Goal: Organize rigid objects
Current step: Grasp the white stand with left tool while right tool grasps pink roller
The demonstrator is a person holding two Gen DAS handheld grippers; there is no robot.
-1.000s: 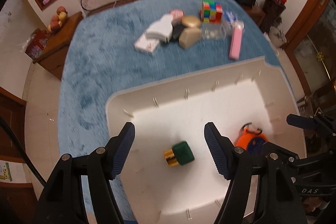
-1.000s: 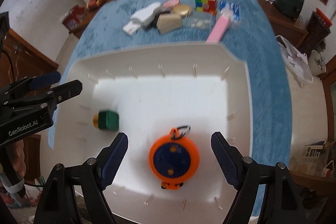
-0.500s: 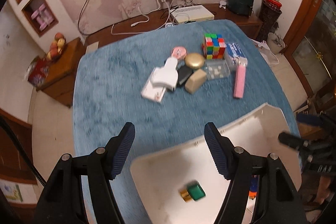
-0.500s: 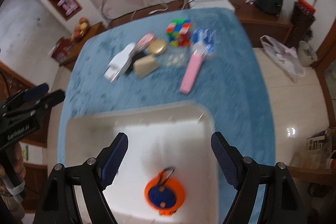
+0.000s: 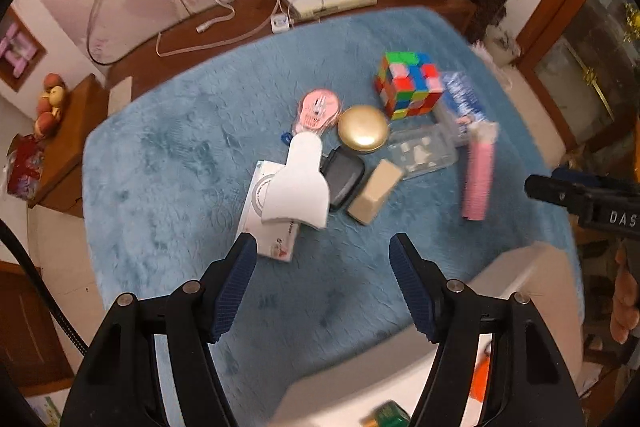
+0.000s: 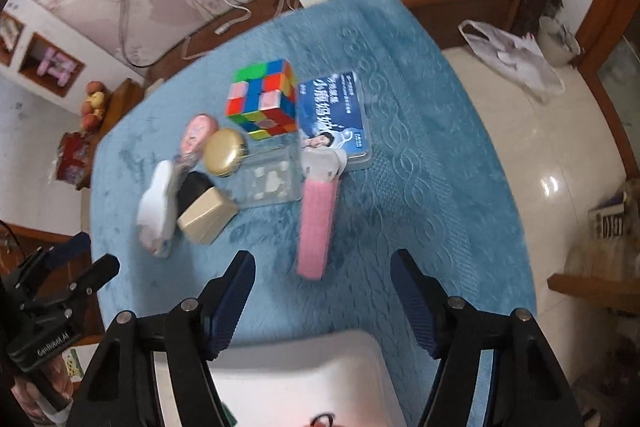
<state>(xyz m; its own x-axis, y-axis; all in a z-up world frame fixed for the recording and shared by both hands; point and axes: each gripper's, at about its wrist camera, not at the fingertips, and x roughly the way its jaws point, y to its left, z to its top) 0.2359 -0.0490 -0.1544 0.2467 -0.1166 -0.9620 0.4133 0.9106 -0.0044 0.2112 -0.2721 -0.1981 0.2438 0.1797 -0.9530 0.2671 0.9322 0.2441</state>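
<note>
Both grippers hang over the blue cloth with the pile of loose things ahead of them, so the step in hand looks like reaching for the next piece each. The left gripper has its jaws about half open and empty; just above its left fingertip in its own view lies the white scoop-shaped piece, resting on a flat white card. The right gripper is closing its jaws with nothing between them, and the long pink bar lies straight ahead, its near end just above the gap at centre frame. To do this well, I judge each hand should come down square on one piece and take the pink bar across its narrow width, not along it. The pile is tight: the colour cube sits at the top, touching the blue card packet on its right; the clear case lies below the cube, the gold disc left of that, then the tan block and a black item partly hidden behind it. The pink bar's far end overlaps the packet, so a lift may drag it. The white bin sits at the bottom of both views, already holding a green and an orange thing.
</note>
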